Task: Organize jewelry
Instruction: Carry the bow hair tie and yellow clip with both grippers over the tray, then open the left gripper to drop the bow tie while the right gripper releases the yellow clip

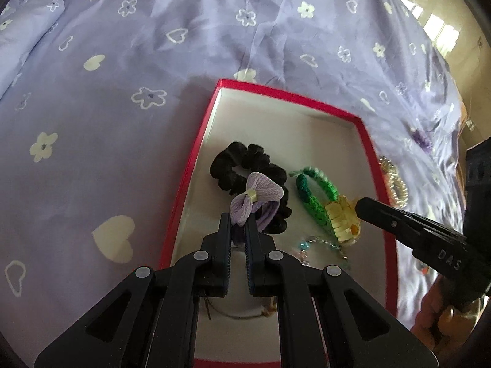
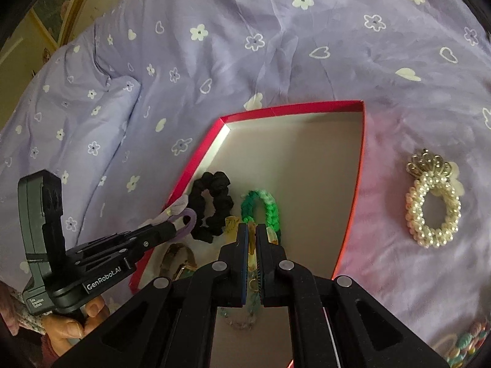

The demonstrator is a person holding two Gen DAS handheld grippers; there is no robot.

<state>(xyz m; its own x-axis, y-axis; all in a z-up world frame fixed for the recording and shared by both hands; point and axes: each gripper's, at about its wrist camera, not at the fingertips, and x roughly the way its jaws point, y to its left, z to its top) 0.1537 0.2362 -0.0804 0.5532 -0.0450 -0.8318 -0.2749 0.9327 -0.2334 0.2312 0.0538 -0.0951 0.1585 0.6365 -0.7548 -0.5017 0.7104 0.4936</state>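
Note:
A red-rimmed box [image 1: 196, 159] with a pale inside lies on the bed; it also shows in the right wrist view [image 2: 353, 202]. In it lie a black scrunchie [image 1: 242, 162], a green braided band [image 1: 310, 193] and a beaded chain [image 1: 319, 245]. My left gripper [image 1: 237, 224] is shut on a lilac bow hair tie [image 1: 254, 196] held over the scrunchie. My right gripper [image 2: 251, 233] is shut on a yellow clear claw clip [image 1: 342, 220] beside the green band [image 2: 264, 208]. A gold bangle [image 2: 178, 260] lies at the box's near left.
A pearl scrunchie with a gold crown [image 2: 432, 208] lies on the lilac flowered bedsheet [image 2: 276, 46] right of the box. A coloured bead item [image 2: 466, 343] sits at the lower right. A pillow [image 2: 92, 116] lies at the left.

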